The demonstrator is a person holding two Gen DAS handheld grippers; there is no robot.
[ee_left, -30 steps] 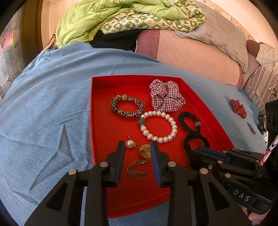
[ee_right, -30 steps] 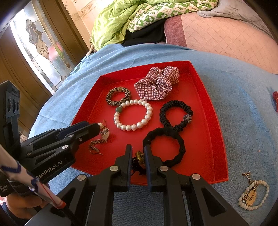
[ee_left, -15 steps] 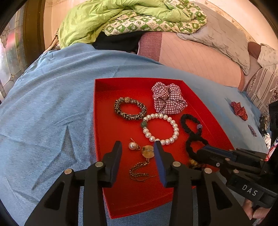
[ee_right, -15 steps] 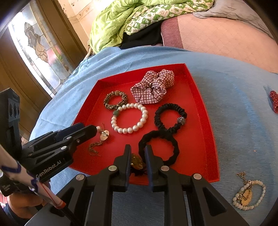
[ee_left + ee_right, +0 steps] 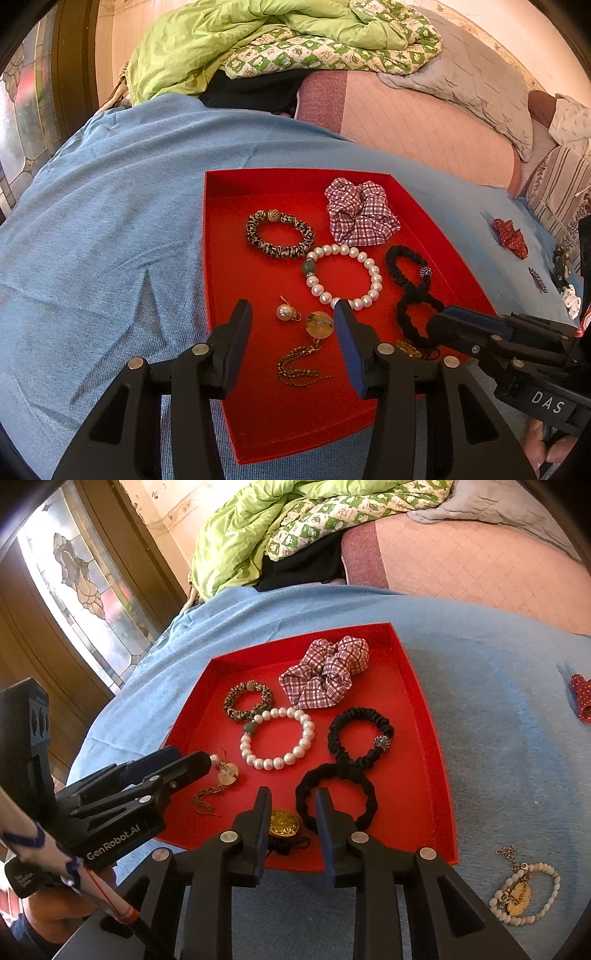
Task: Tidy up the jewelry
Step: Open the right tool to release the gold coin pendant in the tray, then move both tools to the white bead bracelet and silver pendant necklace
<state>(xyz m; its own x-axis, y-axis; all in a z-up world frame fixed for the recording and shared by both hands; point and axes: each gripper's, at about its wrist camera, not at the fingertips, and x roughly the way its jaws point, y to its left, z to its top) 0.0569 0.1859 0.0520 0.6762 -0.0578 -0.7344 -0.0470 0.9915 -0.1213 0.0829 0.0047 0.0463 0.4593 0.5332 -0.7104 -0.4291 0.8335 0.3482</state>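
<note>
Both grippers hang released over the red tray [image 5: 424,716]'s near edge. The right gripper [image 5: 291,827] straddles a gold brooch [image 5: 282,823]; the left gripper [image 5: 291,347] flanks a tassel earring [image 5: 306,354], its long axis running near-to-far.

A blue blanket [image 5: 110,229] spreads beneath and around the fingers in both views, reaching far ahead of them. Beyond its far edge, ahead of the fingertips, lies a crumpled green quilt [image 5: 258,33] with a leaf-patterned white-and-green side, and a black cloth [image 5: 306,568] is tucked under it. To the right of that, ahead and right of the fingers, sits a pink quilted cushion [image 5: 424,129] with a grey pillow [image 5: 476,81] resting on it. A stained-glass window [image 5: 81,587] in a dark wooden frame stands far to the left of the fingers.
</note>
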